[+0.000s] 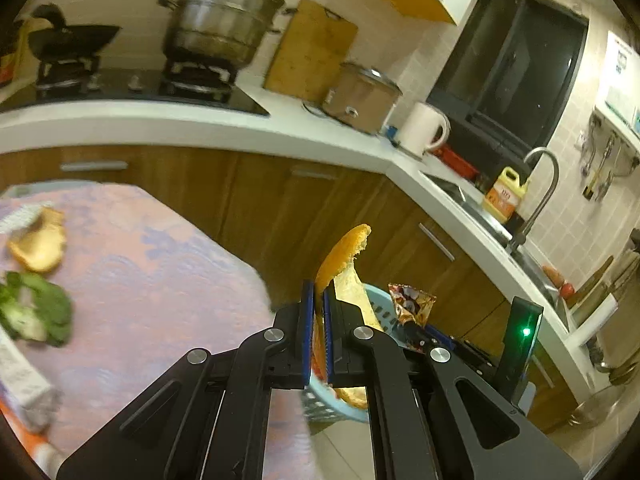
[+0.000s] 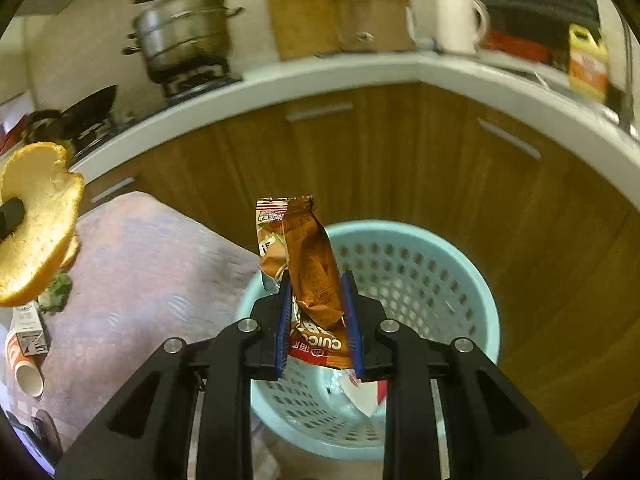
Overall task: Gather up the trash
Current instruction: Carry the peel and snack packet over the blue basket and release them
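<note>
My left gripper (image 1: 316, 292) is shut on an orange peel (image 1: 344, 252) and holds it in the air beside the table's corner; the peel also shows at the left of the right wrist view (image 2: 38, 220). My right gripper (image 2: 316, 284) is shut on a brown snack wrapper (image 2: 308, 264), held directly above a light blue perforated trash basket (image 2: 460, 264) on the floor. The wrapper (image 1: 410, 300) and basket rim (image 1: 380, 296) show behind my left fingers. White and red scraps (image 2: 366, 394) lie in the basket.
A table with a pink patterned cloth (image 1: 152, 280) holds another peel (image 1: 40, 248), green vegetable scraps (image 1: 34, 308), a small carton (image 2: 30, 326) and a paper cup (image 2: 24, 364). Wooden cabinets (image 2: 400, 152) and a white counter with pots stand behind the basket.
</note>
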### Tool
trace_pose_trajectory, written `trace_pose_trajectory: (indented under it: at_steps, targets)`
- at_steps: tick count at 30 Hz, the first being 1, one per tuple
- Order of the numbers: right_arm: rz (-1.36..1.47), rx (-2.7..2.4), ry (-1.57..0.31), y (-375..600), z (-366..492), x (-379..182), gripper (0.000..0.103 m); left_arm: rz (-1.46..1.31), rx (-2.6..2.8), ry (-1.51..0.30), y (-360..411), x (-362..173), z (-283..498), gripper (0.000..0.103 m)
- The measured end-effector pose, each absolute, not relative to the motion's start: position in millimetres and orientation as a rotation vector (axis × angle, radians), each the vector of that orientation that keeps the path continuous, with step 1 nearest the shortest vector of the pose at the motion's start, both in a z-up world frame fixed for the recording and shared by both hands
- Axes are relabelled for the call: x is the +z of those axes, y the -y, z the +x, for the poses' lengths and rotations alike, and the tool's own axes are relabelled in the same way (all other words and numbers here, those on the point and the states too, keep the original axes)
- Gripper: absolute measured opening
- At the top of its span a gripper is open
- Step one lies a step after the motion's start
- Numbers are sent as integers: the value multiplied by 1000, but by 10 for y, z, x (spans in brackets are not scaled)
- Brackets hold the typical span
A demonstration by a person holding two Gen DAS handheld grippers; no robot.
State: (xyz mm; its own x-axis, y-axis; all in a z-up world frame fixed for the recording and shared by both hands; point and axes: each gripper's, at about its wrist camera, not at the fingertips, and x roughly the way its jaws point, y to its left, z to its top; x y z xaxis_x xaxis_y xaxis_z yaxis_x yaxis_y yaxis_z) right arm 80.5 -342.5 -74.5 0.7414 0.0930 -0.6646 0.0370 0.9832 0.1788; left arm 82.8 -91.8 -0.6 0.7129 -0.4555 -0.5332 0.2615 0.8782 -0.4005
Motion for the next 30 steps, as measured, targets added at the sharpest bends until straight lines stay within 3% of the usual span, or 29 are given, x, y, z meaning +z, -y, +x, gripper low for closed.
trace_pose_trajectory:
  at_steps: [13,16,17,18,21,30]
  targets:
    - [280,-10,-850,3845,889,-1194,25,-257,-435,-759,1695,-575,1189,3]
    - [305,-19,-874,3909,896,-1238,37,-236,-458,-762,1790,-613,1219,4]
    - [317,-14,-879,3934,901,-1246,49,-219,-455,-762,1829,-627,1215,9]
    - [335,-12,-877,3965,898,-1251,55,-209,-458,-762,1865,-639,1213,19]
    - [336,-32,-874,3986,877,-1240,56,-173,-476,-736,1926,-626,1133,39]
    - [322,-21,-845,3885,847,-1098,56,-147,-509,-692,1896,-445,979,41]
